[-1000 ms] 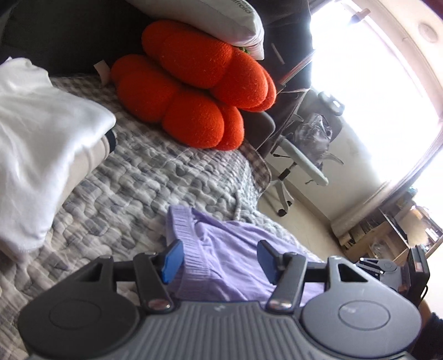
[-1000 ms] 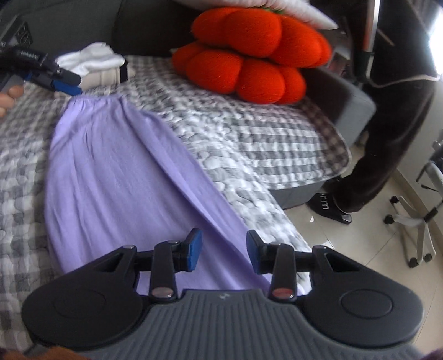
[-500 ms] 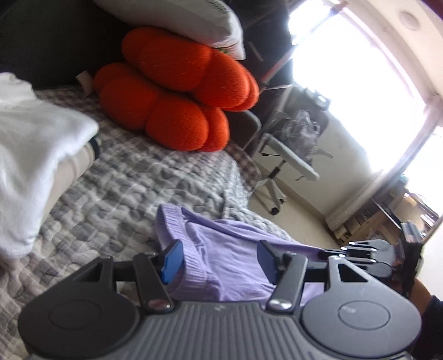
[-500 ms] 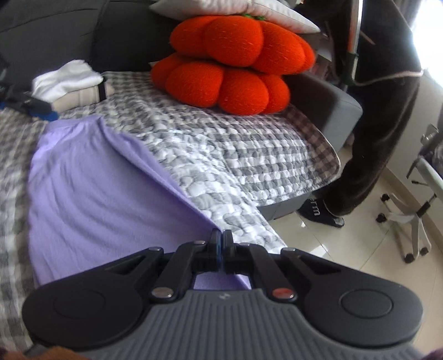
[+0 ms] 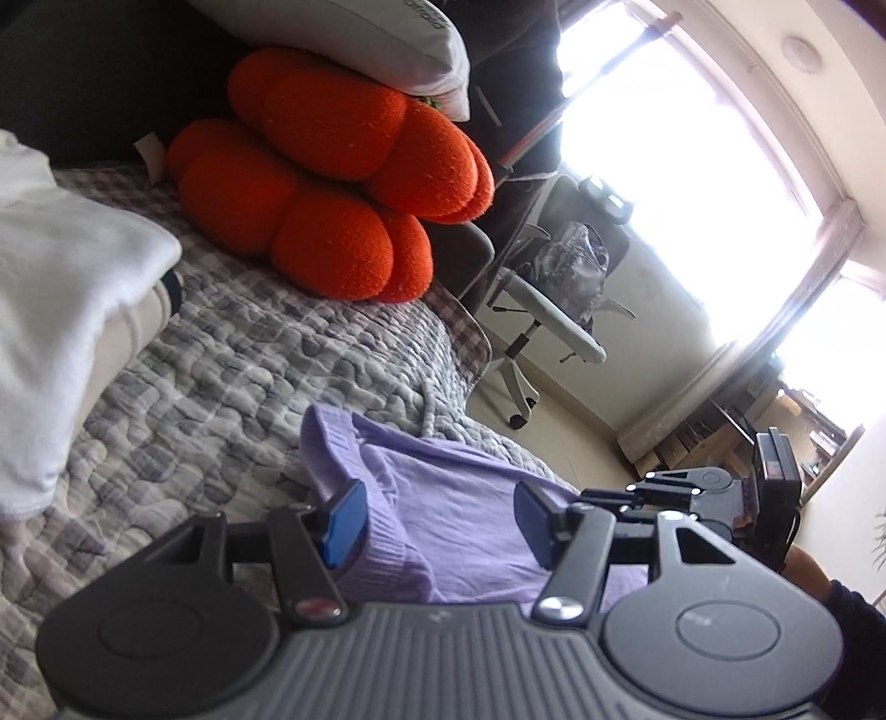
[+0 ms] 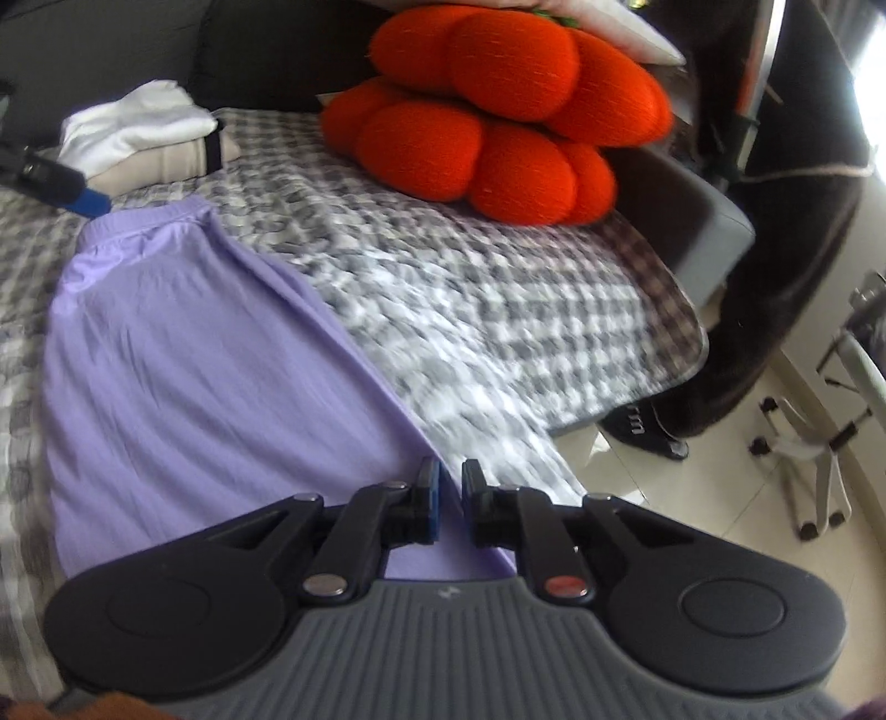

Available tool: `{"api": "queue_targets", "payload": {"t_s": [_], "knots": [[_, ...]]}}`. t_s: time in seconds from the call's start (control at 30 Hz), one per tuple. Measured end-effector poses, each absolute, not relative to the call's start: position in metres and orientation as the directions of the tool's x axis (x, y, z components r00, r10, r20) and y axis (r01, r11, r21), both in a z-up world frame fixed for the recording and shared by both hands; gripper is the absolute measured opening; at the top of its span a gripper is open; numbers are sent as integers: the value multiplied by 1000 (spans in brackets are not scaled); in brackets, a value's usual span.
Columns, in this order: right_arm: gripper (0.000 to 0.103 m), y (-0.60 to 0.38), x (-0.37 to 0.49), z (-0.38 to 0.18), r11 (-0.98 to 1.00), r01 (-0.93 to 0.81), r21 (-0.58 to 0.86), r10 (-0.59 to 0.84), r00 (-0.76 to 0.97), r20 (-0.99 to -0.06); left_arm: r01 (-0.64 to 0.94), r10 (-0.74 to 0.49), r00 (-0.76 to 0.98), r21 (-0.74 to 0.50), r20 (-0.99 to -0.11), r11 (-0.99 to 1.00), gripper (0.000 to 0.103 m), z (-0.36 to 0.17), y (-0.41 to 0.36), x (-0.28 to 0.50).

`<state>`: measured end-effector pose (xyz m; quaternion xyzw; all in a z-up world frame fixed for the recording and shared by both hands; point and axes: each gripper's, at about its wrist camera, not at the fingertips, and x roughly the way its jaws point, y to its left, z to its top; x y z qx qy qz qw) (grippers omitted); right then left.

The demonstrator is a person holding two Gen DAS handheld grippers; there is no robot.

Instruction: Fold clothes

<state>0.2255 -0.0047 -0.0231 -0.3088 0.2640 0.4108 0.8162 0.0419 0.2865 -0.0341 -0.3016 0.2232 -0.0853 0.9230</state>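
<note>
A purple garment [image 6: 194, 360] lies flat along the grey checked quilt [image 6: 470, 277]. My right gripper [image 6: 451, 487] is at its near right edge. Its jaws are opening: a narrow gap shows, the cloth's edge runs through it, and the pads do not press. My left gripper [image 5: 437, 509] hovers open over the ribbed band at the far end of the purple garment [image 5: 443, 465], with that band beside the left pad. The right wrist view shows the left gripper's blue fingertips [image 6: 88, 200] at the far left. The right gripper [image 5: 681, 487] shows at the right of the left wrist view.
A folded white and beige stack [image 6: 138, 127] lies at the back left of the quilt. Orange cushions [image 6: 487, 122] sit at the back under a white pillow [image 5: 360, 33]. A person in dark trousers [image 6: 775, 221] stands past the sofa's corner, near an office chair [image 5: 554, 310].
The right gripper shut on the garment's near edge, then parted slightly while sliding along the edge. The left gripper stayed open in place, tilting a little; the right gripper came into its view.
</note>
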Motion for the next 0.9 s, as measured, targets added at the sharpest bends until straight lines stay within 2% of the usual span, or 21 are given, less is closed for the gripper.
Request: {"api": "queue_targets", "payload": {"t_s": [0.13, 0.23, 0.5, 0.53, 0.57, 0.73, 0.9], "knots": [[13, 12, 221, -20, 444, -847, -292, 535, 512, -672, 44, -308, 893, -615, -330, 787, 60, -34, 291, 41], [13, 24, 219, -15, 433, -860, -271, 561, 492, -666, 20, -295, 894, -626, -338, 779, 60, -39, 293, 44], [12, 81, 207, -23, 388, -860, -331, 550, 504, -665, 11, -284, 897, -625, -339, 780, 60, -43, 294, 44], [4, 86, 209, -24, 400, -851, -340, 540, 519, -663, 9, -284, 896, -626, -341, 780, 60, -44, 294, 44], [2, 90, 211, -25, 420, -838, -349, 526, 538, -659, -1, -280, 895, -629, -348, 778, 60, -45, 296, 45], [3, 100, 217, -27, 495, -777, -389, 457, 614, -643, -58, -266, 887, -663, -377, 747, 60, -55, 307, 47], [3, 86, 210, -12, 566, -748, -345, 442, 630, -639, -90, -256, 881, -672, -399, 735, 59, -58, 311, 48]]}}
